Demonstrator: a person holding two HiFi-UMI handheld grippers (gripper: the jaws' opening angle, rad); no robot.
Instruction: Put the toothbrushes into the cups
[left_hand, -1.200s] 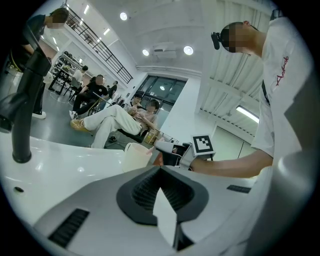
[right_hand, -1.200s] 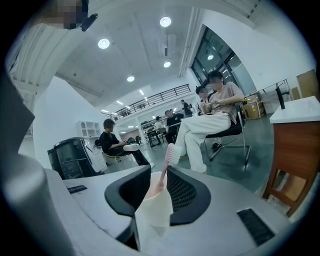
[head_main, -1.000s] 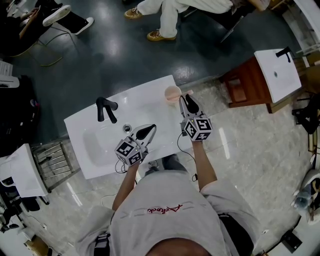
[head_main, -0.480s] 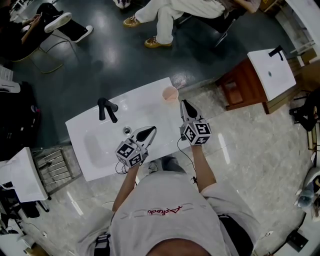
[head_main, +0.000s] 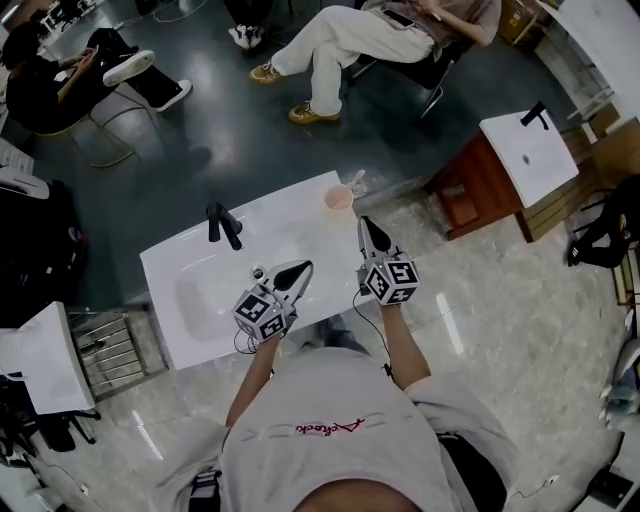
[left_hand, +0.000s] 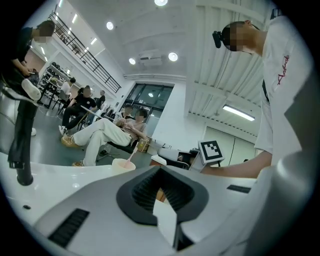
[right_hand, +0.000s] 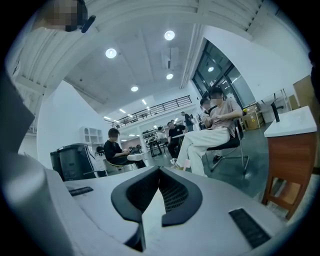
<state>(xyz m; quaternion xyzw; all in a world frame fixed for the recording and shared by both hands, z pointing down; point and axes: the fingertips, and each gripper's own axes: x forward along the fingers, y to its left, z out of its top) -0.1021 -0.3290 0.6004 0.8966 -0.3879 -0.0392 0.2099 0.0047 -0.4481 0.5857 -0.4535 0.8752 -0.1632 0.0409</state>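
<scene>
A pink cup (head_main: 339, 198) stands at the far right corner of the white sink counter (head_main: 190, 260), with a pink toothbrush (head_main: 357, 183) leaning out of it. My right gripper (head_main: 368, 232) is just in front of the cup, apart from it, jaws shut and empty. My left gripper (head_main: 297, 271) hovers over the counter's front edge near the basin (head_main: 205, 292), also shut and empty. In the left gripper view the cup (left_hand: 123, 165) and toothbrush (left_hand: 131, 155) show beyond the shut left gripper (left_hand: 161, 192). The right gripper view looks past the shut right gripper (right_hand: 159, 187) into the room; no cup shows there.
A black faucet (head_main: 222, 225) rises at the back of the basin, with a drain (head_main: 257, 271) near the left gripper. A wooden stand with a second white sink (head_main: 525, 155) is to the right. Seated people (head_main: 350, 35) are beyond the counter.
My right gripper has drawn back from the cup, which it was right beside a second ago. The left gripper has barely moved. The head view has shifted.
</scene>
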